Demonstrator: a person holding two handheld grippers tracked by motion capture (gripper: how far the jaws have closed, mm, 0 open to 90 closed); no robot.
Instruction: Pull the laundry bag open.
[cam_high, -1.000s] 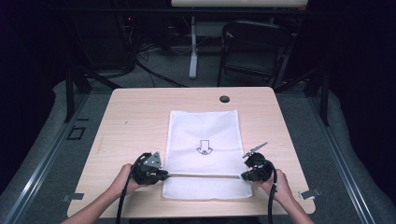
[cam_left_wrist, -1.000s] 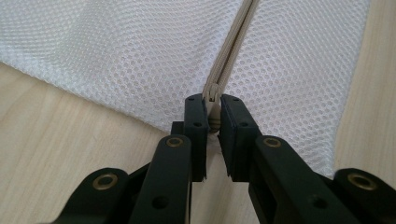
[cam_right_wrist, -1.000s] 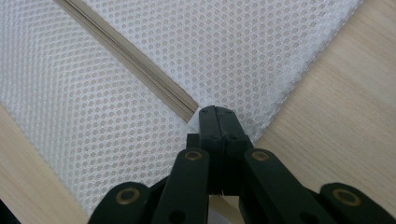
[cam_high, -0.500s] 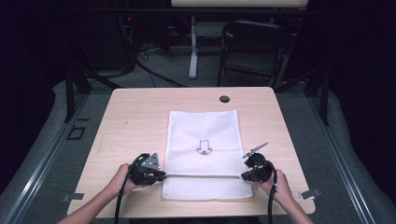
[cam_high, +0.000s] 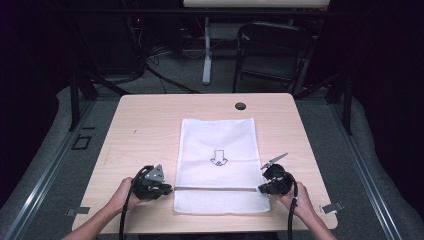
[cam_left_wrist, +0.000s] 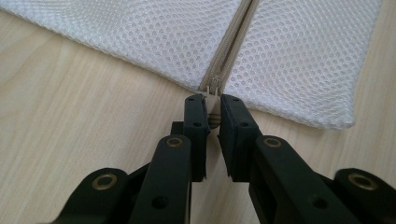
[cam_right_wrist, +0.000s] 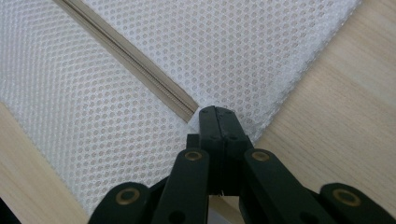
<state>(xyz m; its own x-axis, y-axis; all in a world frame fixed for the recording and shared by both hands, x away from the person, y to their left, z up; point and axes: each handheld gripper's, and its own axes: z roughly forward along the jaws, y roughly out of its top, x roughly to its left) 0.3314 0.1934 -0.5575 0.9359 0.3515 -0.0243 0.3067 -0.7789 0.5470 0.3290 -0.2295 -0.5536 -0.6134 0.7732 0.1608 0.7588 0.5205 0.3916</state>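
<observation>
On a pale wooden table (cam_high: 150, 125) in a dark room, the white mesh bag (cam_high: 218, 145) lies flat near you. Your left gripper (cam_left_wrist: 213, 103) pinches the zipper pull (cam_left_wrist: 214, 91); your right gripper (cam_right_wrist: 217, 112), clamped on the bag's opposite edge, anchors it so the zipper (cam_high: 215, 188) stays taut.

Left hand-held gripper (cam_high: 169, 189) and right hand-held gripper (cam_high: 261, 189) both clamped, low.

Black grippers (cam_high: 170, 189) — brass pivot pins, grey three-cornered plates, trailing black cables.
</observation>
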